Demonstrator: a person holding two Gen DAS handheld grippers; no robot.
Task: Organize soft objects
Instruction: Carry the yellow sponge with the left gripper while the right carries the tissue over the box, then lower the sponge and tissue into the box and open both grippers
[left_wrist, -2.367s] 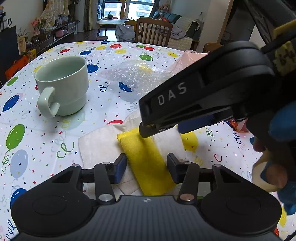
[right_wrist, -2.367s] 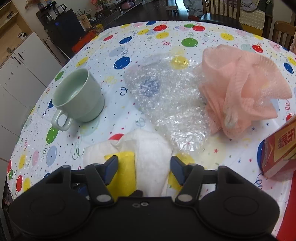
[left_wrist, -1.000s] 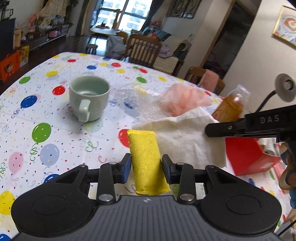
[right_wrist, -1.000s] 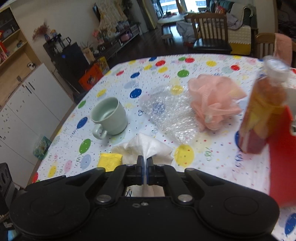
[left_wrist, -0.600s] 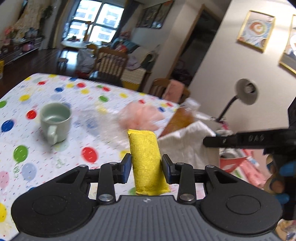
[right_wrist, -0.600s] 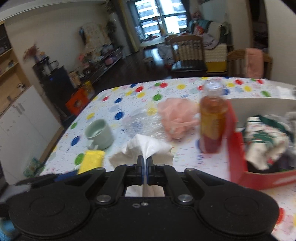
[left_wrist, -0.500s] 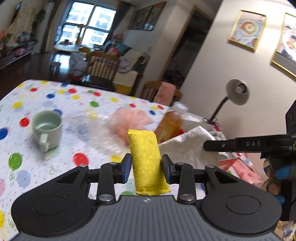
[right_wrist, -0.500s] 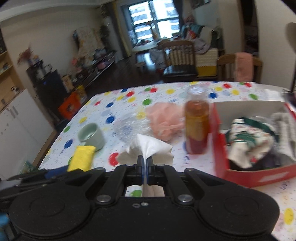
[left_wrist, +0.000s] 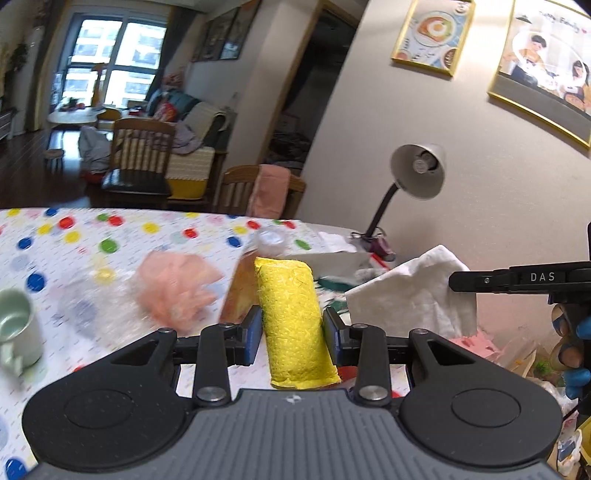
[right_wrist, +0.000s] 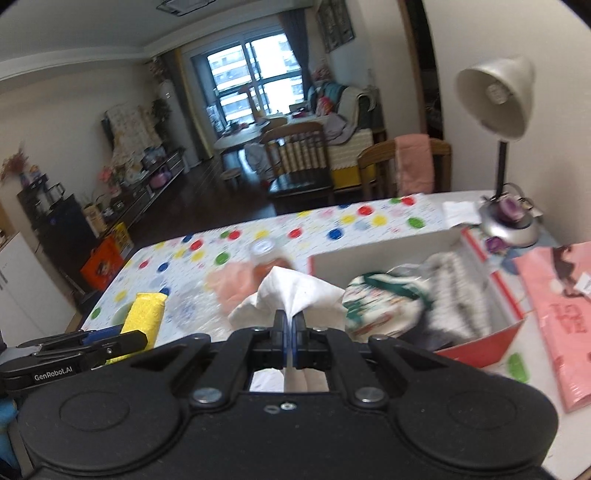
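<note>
My left gripper (left_wrist: 291, 328) is shut on a yellow sponge (left_wrist: 291, 317), held upright in the air above the table; the same yellow sponge (right_wrist: 144, 308) shows at the lower left of the right wrist view. A white cloth (right_wrist: 291, 291) is pinched in my shut right gripper (right_wrist: 289, 326) and hangs from it. In the left wrist view that white cloth (left_wrist: 413, 299) dangles from the right gripper (left_wrist: 456, 282) at the right. A red box (right_wrist: 476, 347) with patterned fabrics (right_wrist: 384, 302) inside lies just ahead of the right gripper.
On the balloon-print tablecloth (left_wrist: 122, 236) stand an amber bottle (left_wrist: 243, 284), a pink mesh puff (left_wrist: 173, 288), bubble wrap (left_wrist: 81, 310) and a pale green mug (left_wrist: 14, 328). A desk lamp (right_wrist: 498, 147) and a pink packet (right_wrist: 561, 314) sit at the right. Chairs stand beyond the table.
Both grippers have risen off the table and swung right, carrying the sponge and the cloth. The mug has slid to the left edge; the red box and lamp have come into view.
</note>
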